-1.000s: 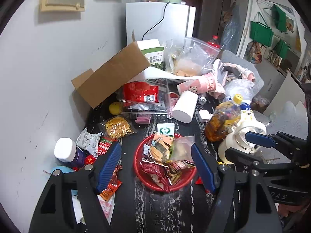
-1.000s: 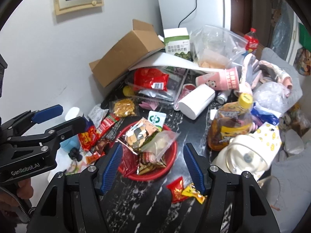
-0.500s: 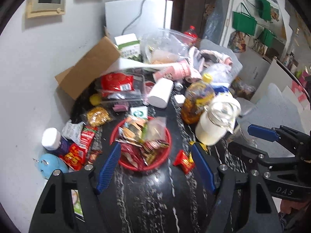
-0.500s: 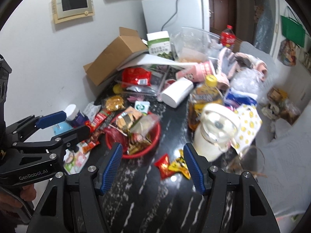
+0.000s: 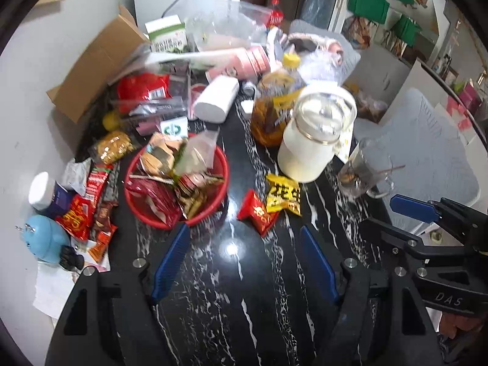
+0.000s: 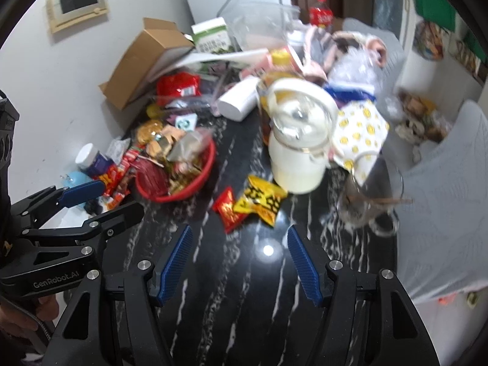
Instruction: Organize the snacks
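A red basket (image 5: 138, 210) heaped with snack packets sits on the black marble table (image 5: 231, 289); it also shows in the right wrist view (image 6: 202, 174). A red packet (image 5: 257, 212) and a yellow packet (image 5: 283, 195) lie loose on the table right of the basket, also seen in the right wrist view as the red packet (image 6: 227, 209) and the yellow packet (image 6: 260, 198). More red packets (image 5: 82, 210) lie left of the basket. My left gripper (image 5: 244, 235) is open and empty, short of the loose packets. My right gripper (image 6: 239, 231) is open and empty, just short of them.
A white jar with a glass lid (image 5: 311, 143), an oil bottle (image 5: 274, 106) and a glass mug (image 5: 363, 170) stand right of the packets. A cardboard box (image 5: 94, 67), bags and cups crowd the back. A blue object (image 5: 45, 241) and a white-capped bottle (image 5: 45, 189) stand at the left wall.
Both grippers have pulled back and to the right from the basket. The two loose packets now lie just ahead of them. Both stay open.
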`<act>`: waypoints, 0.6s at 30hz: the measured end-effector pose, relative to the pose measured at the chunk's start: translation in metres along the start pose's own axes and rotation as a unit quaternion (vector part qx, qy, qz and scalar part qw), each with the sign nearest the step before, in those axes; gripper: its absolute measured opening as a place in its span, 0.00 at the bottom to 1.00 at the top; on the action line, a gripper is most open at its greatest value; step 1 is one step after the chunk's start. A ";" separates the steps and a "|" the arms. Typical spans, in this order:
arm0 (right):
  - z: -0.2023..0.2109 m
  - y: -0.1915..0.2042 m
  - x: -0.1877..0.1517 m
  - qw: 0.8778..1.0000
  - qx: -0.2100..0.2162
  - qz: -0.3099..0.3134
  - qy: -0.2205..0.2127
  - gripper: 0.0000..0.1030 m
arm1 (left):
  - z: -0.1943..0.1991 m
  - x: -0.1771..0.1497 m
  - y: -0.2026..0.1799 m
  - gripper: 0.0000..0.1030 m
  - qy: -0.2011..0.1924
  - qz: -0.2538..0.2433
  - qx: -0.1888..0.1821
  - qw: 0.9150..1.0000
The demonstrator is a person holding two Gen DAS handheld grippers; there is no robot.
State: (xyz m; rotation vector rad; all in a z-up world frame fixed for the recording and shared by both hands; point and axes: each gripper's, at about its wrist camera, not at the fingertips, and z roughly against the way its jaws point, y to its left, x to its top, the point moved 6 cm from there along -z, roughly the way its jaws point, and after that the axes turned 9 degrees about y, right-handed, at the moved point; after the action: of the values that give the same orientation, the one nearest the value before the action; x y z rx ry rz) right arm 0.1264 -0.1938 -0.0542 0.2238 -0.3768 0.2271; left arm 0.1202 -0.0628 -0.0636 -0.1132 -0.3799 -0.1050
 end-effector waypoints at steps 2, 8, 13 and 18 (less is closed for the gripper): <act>-0.007 -0.006 -0.005 1.000 0.000 -0.007 0.008 0.63 | -0.009 -0.002 -0.002 0.72 0.010 -0.001 -0.002 1.000; -0.029 -0.019 -0.017 0.999 0.006 -0.030 0.030 0.63 | -0.034 -0.005 -0.006 0.72 0.036 0.002 -0.001 0.999; -0.050 -0.029 -0.019 0.998 0.014 -0.050 0.047 0.63 | -0.053 -0.005 -0.002 0.72 0.052 0.013 0.001 0.999; -0.072 -0.039 -0.017 0.995 0.024 -0.066 0.065 0.63 | -0.070 -0.004 0.005 0.72 0.065 0.027 0.004 0.997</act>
State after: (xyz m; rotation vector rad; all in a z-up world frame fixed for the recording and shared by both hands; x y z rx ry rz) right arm 0.1455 -0.2150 -0.1324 0.2784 -0.2276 0.1202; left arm 0.1427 -0.0668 -0.1297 -0.1079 -0.2469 -0.0564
